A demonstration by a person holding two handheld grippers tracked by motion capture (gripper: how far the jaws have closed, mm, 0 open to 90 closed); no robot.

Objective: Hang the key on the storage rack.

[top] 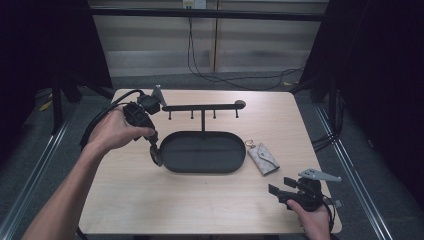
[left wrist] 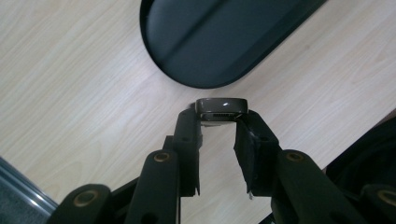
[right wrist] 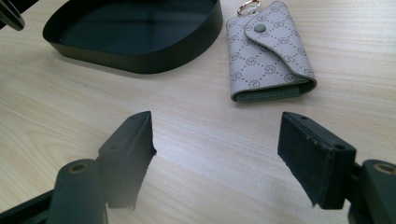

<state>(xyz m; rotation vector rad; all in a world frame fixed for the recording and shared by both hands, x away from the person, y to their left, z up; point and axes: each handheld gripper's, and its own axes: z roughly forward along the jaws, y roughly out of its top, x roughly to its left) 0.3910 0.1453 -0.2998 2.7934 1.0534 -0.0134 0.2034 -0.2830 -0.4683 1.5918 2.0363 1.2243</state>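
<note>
While the left gripper (left wrist: 219, 125) clamped a small dark remote-like device (left wrist: 220, 108) just beside the black oval tray (top: 202, 152), apparently carrying it there, the right gripper (right wrist: 217, 156) hovered open, empty, near the key pouch (right wrist: 268, 51).

A pale wood-grain table (right wrist: 196, 140) with a smooth matt finish carries a matt black oval tray (right wrist: 140, 58) that looks like painted metal, a grey patterned fabric key pouch (right wrist: 268, 56), and a small glossy dark case (left wrist: 220, 106) between matt black tongs (left wrist: 219, 123).
</note>
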